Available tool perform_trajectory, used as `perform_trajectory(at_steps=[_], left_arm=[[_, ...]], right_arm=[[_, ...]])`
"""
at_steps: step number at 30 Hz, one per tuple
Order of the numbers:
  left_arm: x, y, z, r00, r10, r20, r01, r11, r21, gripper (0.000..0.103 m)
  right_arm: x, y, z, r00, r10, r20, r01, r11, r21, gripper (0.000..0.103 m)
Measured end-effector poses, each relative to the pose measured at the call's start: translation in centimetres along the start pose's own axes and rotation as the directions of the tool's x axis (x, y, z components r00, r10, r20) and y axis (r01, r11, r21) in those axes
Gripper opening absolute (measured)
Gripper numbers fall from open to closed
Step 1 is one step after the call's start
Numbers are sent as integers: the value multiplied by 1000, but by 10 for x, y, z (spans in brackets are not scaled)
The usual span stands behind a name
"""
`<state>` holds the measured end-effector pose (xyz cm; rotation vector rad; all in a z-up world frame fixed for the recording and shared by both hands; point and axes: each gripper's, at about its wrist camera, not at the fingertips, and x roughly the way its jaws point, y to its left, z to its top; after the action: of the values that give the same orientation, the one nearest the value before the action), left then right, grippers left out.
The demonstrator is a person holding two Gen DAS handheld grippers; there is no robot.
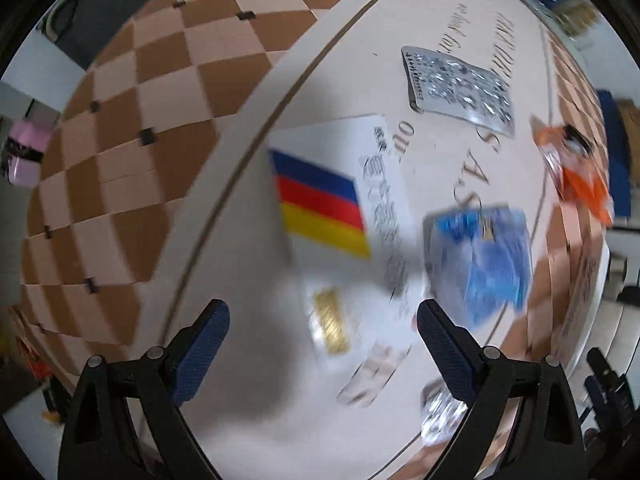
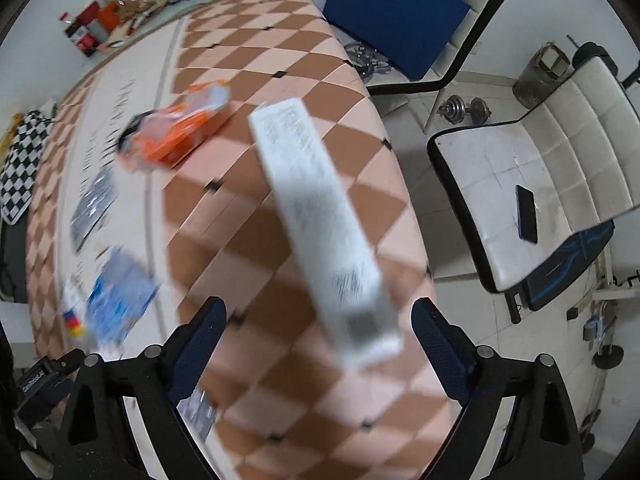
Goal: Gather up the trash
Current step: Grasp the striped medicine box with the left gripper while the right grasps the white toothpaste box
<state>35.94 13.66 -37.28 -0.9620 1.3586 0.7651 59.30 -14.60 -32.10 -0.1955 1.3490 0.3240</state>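
Note:
In the left wrist view my left gripper (image 1: 322,320) is open above a white box with blue, red and yellow stripes (image 1: 332,204) lying on the table (image 1: 132,128). A blue wrapper (image 1: 486,264), a silver blister pack (image 1: 460,88) and an orange packet (image 1: 580,172) lie beyond it. A crumpled foil piece (image 1: 440,412) sits by the right finger. In the right wrist view my right gripper (image 2: 320,320) is open, with a long white box (image 2: 320,220) lying between its fingers on the checkered cloth. The orange packet (image 2: 180,132), blue wrapper (image 2: 116,300) and blister pack (image 2: 94,204) lie to the left.
The table edge (image 2: 400,184) runs close on the right. White chairs (image 2: 540,184) stand beside it, one bearing a black phone (image 2: 526,214), another a blue board (image 2: 396,12). Dumbbells (image 2: 464,110) lie on the floor. Clutter (image 2: 108,8) sits at the table's far end.

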Motion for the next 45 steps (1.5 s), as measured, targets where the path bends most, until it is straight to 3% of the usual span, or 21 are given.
perform_trajectory(at_steps=[8,9,10,12,17,21,25,32,39,45], left_arm=[[15,-22,21,996,88,12,-88,996,-23,93],[15,-23,21,994,104,20,-103,994,-19,80],[15,-23,21,994,106,26,-106,994,-16,79],[13,-24,18,992,116,39,-116,993,3,74],[11,-19,-7,986,162,42,-166,981,98,74],[12,-10,-42,980,195,27,-197,964,179,74],[15,-6,-50,984,176,28,-179,966,186,75],[19,8,-32,989,148,13,-147,972,184,78],[14,20,-45,989,138,47,-144,967,208,74],[-10,21,-59,986,123,109,-148,954,262,73]], right_arm=[[54,2,43,997,5,-74,-9,998,-62,95],[58,3,45,997,9,-77,-14,998,-67,91],[60,4,45,997,10,-78,-16,997,-71,72],[65,5,45,996,2,-87,-9,996,-84,55],[62,3,23,991,30,-130,-43,995,-95,54],[57,2,-23,978,51,-203,-81,987,-141,54],[57,1,-53,970,48,-237,-89,982,-164,54],[60,5,-58,975,2,-223,-44,982,-185,54],[60,11,-64,980,-46,-193,3,977,-215,53],[35,23,-78,989,-6,-148,-26,977,-214,51]])
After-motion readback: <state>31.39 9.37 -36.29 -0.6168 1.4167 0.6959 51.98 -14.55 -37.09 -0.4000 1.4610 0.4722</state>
